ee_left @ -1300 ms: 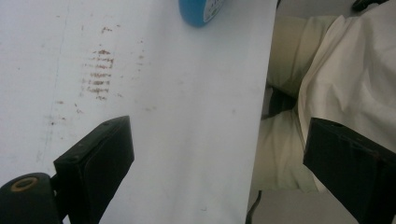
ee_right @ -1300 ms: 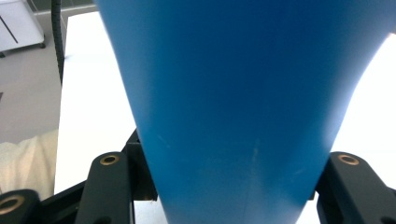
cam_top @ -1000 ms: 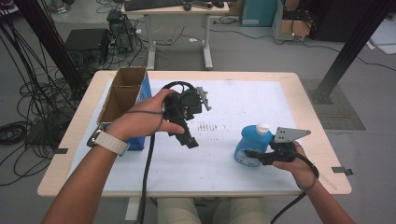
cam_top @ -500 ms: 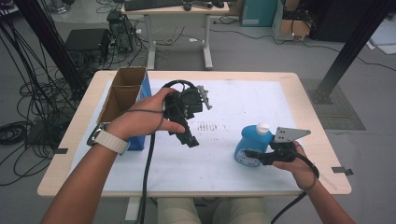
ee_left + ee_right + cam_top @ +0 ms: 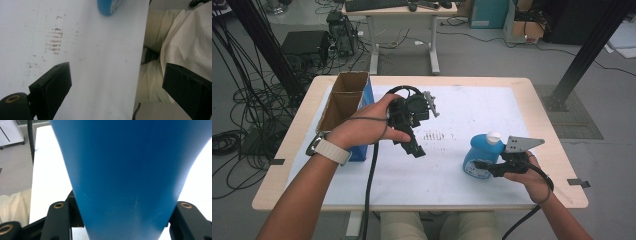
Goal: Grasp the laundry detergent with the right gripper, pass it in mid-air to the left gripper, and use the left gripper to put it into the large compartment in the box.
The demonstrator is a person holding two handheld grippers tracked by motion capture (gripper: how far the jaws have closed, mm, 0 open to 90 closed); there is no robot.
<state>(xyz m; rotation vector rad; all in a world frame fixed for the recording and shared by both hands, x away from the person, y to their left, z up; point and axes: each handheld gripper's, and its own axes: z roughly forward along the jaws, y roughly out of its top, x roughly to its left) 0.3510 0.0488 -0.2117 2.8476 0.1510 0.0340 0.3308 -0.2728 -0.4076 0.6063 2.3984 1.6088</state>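
Gripping the blue bottle [image 5: 480, 159] with my right gripper [image 5: 484, 167], I have its jaws closed on either side of the body, which sits deep between them in the right gripper view. The bottle stands upright on the white table [image 5: 472, 107] near the front right edge, its white cap [image 5: 493, 136] on top. My left gripper [image 5: 414, 145] hangs above the middle of the table, jaws wide apart and holding nothing, tilted down toward the near edge. I judge the pick-up step is in hand: the grasp looks set. The open cardboard box [image 5: 343, 95] at the far left seems a likely target, so next I need a clean lift without tipping.
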